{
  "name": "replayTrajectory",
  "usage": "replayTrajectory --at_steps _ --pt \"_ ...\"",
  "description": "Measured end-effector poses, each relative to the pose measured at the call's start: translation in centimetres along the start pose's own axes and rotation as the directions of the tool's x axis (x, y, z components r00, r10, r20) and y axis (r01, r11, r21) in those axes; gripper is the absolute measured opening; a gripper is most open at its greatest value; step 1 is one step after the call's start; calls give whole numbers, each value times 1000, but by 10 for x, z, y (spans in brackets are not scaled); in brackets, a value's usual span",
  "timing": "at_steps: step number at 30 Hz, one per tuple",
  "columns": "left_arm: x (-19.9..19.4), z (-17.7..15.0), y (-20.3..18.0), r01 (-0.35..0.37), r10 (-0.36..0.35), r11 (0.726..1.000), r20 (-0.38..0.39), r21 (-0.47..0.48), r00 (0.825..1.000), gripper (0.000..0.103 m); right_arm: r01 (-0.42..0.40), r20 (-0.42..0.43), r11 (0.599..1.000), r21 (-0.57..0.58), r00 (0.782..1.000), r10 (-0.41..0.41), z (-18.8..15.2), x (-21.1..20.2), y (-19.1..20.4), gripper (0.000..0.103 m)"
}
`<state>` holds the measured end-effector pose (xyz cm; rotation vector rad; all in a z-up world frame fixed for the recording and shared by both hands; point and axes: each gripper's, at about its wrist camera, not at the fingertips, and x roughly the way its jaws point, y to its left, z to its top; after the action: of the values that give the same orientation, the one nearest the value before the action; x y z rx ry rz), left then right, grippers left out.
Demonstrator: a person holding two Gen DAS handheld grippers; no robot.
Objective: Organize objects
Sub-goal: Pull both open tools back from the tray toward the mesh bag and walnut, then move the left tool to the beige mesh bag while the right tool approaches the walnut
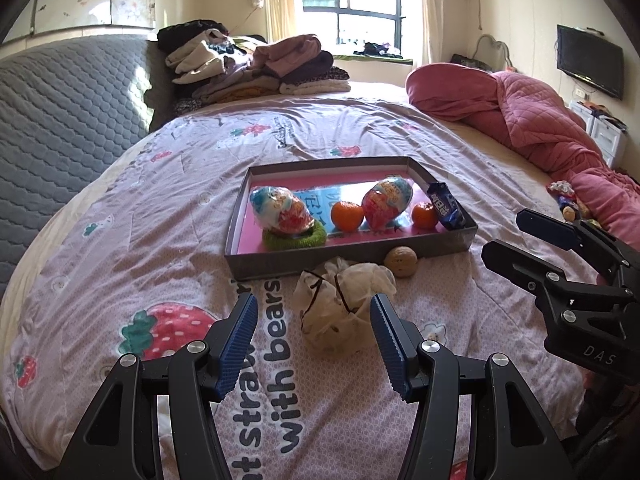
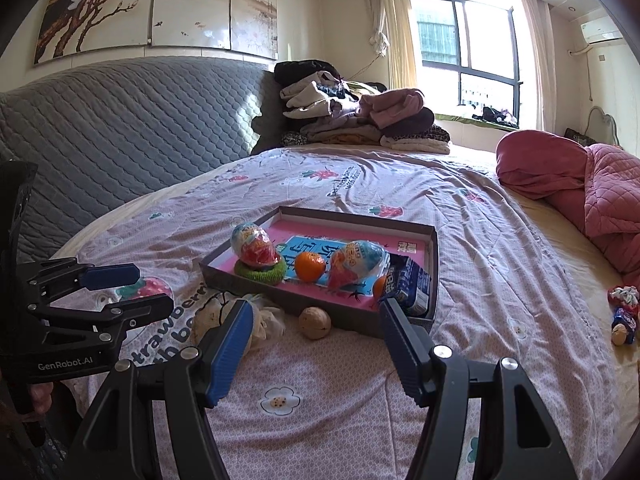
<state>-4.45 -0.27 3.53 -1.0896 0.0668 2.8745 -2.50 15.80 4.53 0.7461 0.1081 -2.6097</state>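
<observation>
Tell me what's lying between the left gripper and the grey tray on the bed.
A crumpled white hair scrunchie lies on the bedspread between the open left gripper and the tray, just short of its near wall. The left wrist view shows it best.

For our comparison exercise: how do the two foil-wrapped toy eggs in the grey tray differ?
The left foil-wrapped egg sits propped on a green knitted ring; the right foil-wrapped egg rests straight on the tray floor, between two oranges. The left one shows more blue, the right more red. Both are tilted and similar in size.
</observation>
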Motion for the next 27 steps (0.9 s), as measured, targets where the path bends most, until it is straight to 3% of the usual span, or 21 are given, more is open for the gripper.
replayTrajectory --at_steps 27 --pt "29 -34 4 9 -12 1000 -112 -23 994 60 -18 -152 1000 25 988 21 -31 34 2 65"
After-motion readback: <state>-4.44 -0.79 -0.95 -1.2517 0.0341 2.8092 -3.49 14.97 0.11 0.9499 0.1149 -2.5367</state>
